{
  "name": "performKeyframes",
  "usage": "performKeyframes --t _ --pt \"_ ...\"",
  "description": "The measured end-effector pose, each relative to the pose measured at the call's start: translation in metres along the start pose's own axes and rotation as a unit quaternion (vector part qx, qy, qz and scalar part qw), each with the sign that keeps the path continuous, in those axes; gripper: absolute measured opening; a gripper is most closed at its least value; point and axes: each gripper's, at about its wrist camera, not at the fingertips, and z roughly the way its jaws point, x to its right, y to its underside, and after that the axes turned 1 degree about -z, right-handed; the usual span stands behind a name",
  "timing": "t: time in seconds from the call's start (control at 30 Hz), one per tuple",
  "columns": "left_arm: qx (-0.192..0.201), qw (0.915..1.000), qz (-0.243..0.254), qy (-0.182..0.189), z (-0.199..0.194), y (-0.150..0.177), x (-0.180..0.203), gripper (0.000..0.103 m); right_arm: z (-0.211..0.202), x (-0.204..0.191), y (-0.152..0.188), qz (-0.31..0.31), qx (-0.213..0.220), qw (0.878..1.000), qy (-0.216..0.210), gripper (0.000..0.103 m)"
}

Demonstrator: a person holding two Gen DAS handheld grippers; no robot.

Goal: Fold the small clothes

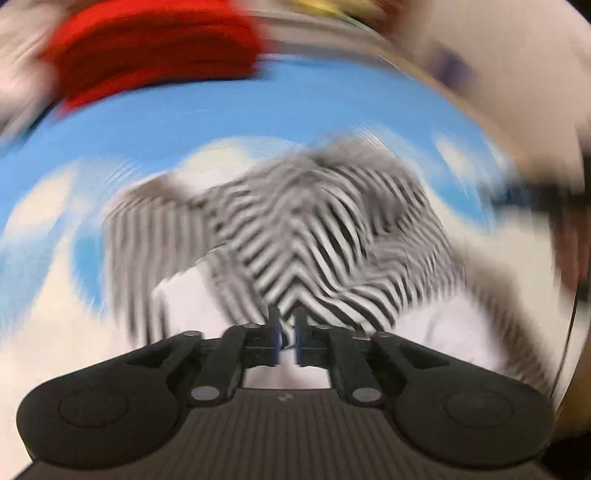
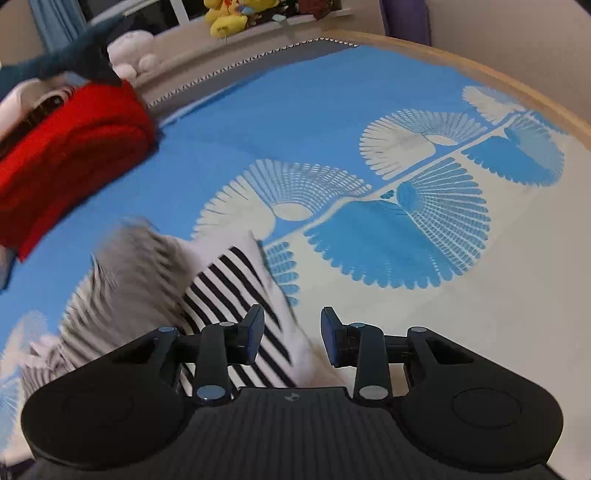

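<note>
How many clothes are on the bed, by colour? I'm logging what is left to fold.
Black-and-white striped garment: 1, pinched by the left hand-held gripper
Red folded garment: 1
Total: 2
The right hand-held gripper is open and holds nothing.

One black-and-white striped garment (image 2: 236, 291), ahead & left of the right gripper's fingers. One red folded cloth (image 2: 70, 155), far left & well beyond the fingers; same one shows blurred in left wrist view (image 1: 155, 48). One blue-and-white patterned sheet (image 2: 295, 122) under it all. On the ledge beyond: one yellow plush toy (image 2: 225, 18), one white plush (image 2: 133, 48). One dark blue-grey item (image 2: 74, 59) above the red cloth, too blurred to ID. Grippers: two, w/ two fingers each.
</note>
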Motion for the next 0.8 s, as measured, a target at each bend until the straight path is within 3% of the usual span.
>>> performKeyframes --t 0.07,0.17,0.3,0.37,0.53,0.63,0.67,0.7,0.73,0.8 --pt "0.026 0.9942 -0.105 0.0 -0.012 0.004 -0.017 0.031 0.002 -0.005 0.005 0.009 -0.011 0.999 -0.033 0.035" --pt "0.053 0.987 -0.151 0.005 0.0 -0.001 -0.022 0.036 0.01 -0.015 0.014 0.016 -0.032 0.997 -0.069 0.035" --pt "0.018 0.9788 -0.203 0.02 0.041 -0.004 -0.02 0.04 0.025 -0.029 0.028 0.014 -0.066 0.993 -0.101 0.035" --pt "-0.007 0.9708 -0.24 0.007 0.062 -0.001 -0.027 0.04 0.035 -0.037 0.036 0.014 -0.09 0.989 -0.114 0.036" --pt "-0.026 0.9498 -0.31 0.036 0.087 0.007 -0.04 0.04 0.055 -0.065 0.055 0.001 -0.135 0.98 -0.146 0.036" --pt "-0.037 0.9466 -0.316 0.049 0.097 0.01 -0.041 0.04 0.066 -0.078 0.067 -0.009 -0.159 0.976 -0.152 0.036" --pt "-0.039 0.9474 -0.314 0.049 0.1 0.01 -0.04 0.04 0.068 -0.082 0.071 -0.017 -0.164 0.975 -0.152 0.036" --pt "-0.042 0.9482 -0.311 0.047 0.102 0.011 -0.038 0.038 0.069 -0.086 0.074 -0.025 -0.162 0.975 -0.151 0.027" --pt "-0.045 0.9485 -0.31 0.044 0.104 0.011 -0.037 0.035 0.066 -0.088 0.076 -0.033 -0.153 0.976 -0.149 0.01" --pt "-0.045 0.9504 -0.304 0.047 0.102 0.01 -0.035 0.013 0.057 -0.092 0.076 -0.046 -0.127 0.979 -0.155 0.01"
